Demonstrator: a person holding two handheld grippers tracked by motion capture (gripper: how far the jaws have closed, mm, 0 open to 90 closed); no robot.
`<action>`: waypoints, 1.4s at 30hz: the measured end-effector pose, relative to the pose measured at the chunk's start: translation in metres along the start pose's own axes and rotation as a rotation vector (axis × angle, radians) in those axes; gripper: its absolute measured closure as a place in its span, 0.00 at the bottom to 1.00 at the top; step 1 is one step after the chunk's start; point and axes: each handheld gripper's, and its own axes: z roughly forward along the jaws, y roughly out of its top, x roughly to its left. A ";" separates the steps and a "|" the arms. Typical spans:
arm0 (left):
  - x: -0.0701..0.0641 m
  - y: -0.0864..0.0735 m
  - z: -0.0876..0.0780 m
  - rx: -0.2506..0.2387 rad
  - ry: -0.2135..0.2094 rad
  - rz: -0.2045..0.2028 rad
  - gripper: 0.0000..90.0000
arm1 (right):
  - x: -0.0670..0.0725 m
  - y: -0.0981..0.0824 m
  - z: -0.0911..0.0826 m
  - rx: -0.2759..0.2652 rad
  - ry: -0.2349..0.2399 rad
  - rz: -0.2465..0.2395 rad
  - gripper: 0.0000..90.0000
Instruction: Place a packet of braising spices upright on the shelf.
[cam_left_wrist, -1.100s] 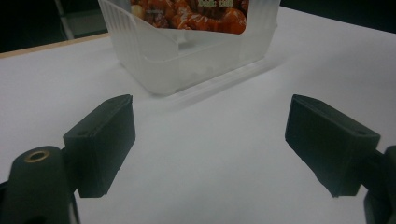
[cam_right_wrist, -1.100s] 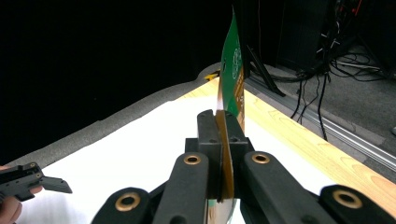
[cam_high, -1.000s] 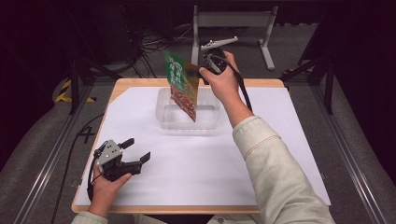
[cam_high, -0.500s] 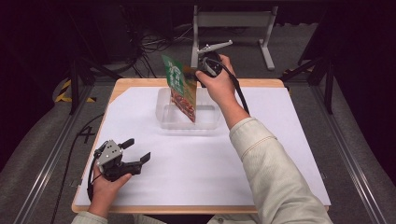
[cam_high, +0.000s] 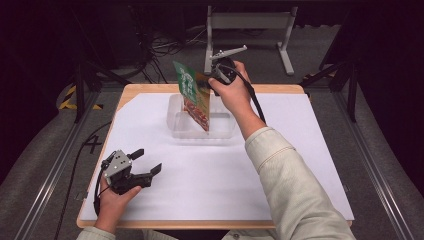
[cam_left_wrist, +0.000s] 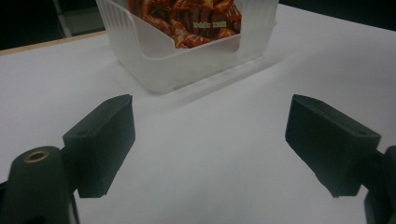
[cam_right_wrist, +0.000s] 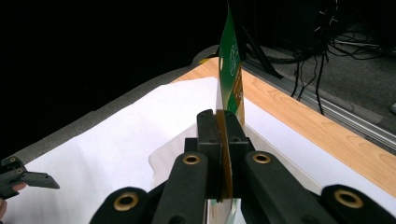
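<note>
- Since a second ago the snack packet (cam_high: 194, 95) has lifted a little higher and shifted slightly toward the far edge of the table (cam_high: 320, 150); its lower end still hangs within the clear plastic tub (cam_high: 224, 131), while the left hand has hardly moved.
- The right gripper (cam_high: 209, 81) is closed tight on the packet's edge; in the right gripper view its two black jaws press together with the thin green and orange edge (cam_right_wrist: 229, 84) standing up between them.
- The packet hangs tilted, green top toward the far side, red picture of food lower down. In the left gripper view the red printed part (cam_left_wrist: 187, 18) shows through the tub's cloudy wall (cam_left_wrist: 196, 60).
- The tub sits on the white sheet (cam_high: 210, 185) that covers most of the table, toward the far middle; wooden table edge shows beyond the sheet.
- The left gripper (cam_high: 147, 162) rests low over the sheet near the front left corner, well apart from the tub. Its jaws are spread wide with nothing between them, only bare white sheet in the gap.
- The left hand (cam_high: 112, 197) holds that gripper from below; a pale sleeve (cam_high: 290, 185) covers the right forearm reaching across the table.
</note>
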 end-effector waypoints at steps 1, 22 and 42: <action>0.000 0.000 0.000 0.000 0.000 0.001 0.19 | 0.000 0.000 0.000 0.001 0.000 0.003 1.00; 0.000 0.000 0.001 -0.001 -0.002 -0.002 0.18 | -0.004 -0.008 0.001 -0.057 -0.058 0.052 0.46; 0.000 0.001 0.003 0.004 -0.001 0.003 0.18 | 0.004 -0.004 -0.040 -0.201 -0.046 -0.045 0.32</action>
